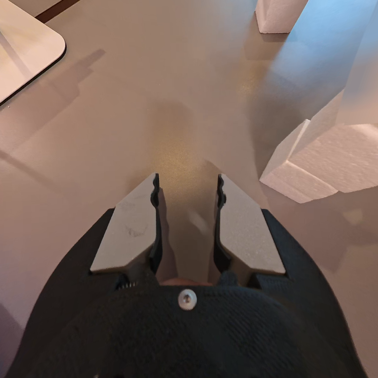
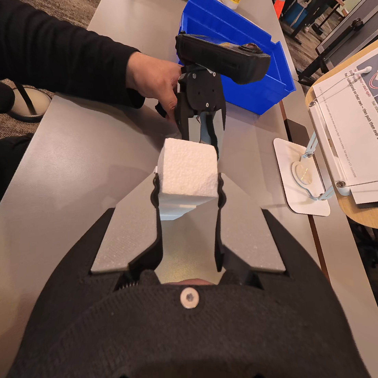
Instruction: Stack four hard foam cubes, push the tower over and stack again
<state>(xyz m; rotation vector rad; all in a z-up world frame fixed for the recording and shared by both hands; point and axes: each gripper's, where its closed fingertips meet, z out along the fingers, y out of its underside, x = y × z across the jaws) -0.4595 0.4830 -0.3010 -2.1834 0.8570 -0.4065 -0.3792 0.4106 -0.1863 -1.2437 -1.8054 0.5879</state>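
Note:
My right gripper [image 2: 188, 178] is shut on a white foam cube [image 2: 188, 163] and holds it on top of another white cube, whose shaded face [image 2: 176, 206] shows just below. My left gripper [image 1: 188, 178] is open and empty, pointing down at the bare grey table [image 1: 143, 102]. In the right wrist view it [image 2: 204, 126] hangs just behind the held cube, with a person's hand [image 2: 153, 81] on it. The left wrist view shows stacked white cubes [image 1: 327, 155] at its right, set askew, and one more cube [image 1: 272, 18] farther off.
A blue bin [image 2: 235, 61] stands at the far side of the table, behind the left gripper. A white stand base [image 2: 300, 176] with a clipped paper sheet [image 2: 351, 126] sits at the right; its base corner [image 1: 26, 51] shows in the left wrist view.

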